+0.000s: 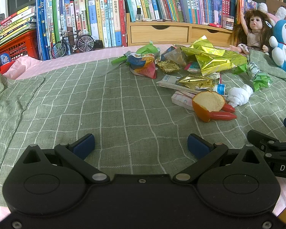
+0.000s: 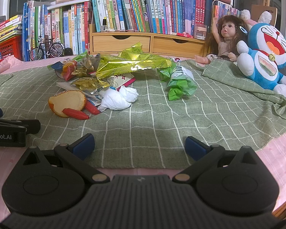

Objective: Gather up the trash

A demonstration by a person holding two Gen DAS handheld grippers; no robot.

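A green checked cloth [image 1: 108,103] is spread over a pink sheet [image 2: 276,152], with rows of books [image 1: 108,15] and a wooden drawer unit [image 1: 162,32] behind. The left gripper [image 1: 141,146] is held low over the bare cloth, its blue-padded fingers spread wide, with nothing between them and nothing touched. The right gripper [image 2: 140,146] is likewise spread wide and empty, hovering at the near edge of the cloth, just beside the left one. Ahead of both, well apart from the fingers, the trash is heaped: an orange peel [image 1: 207,103] touching two red wrappers [image 1: 222,116], a crumpled white tissue [image 2: 118,98], gold-green snack bags [image 2: 133,64] and a green bag [image 2: 181,85]. A doll [image 2: 226,38] and a blue plush toy [image 2: 265,57] are propped to the right.
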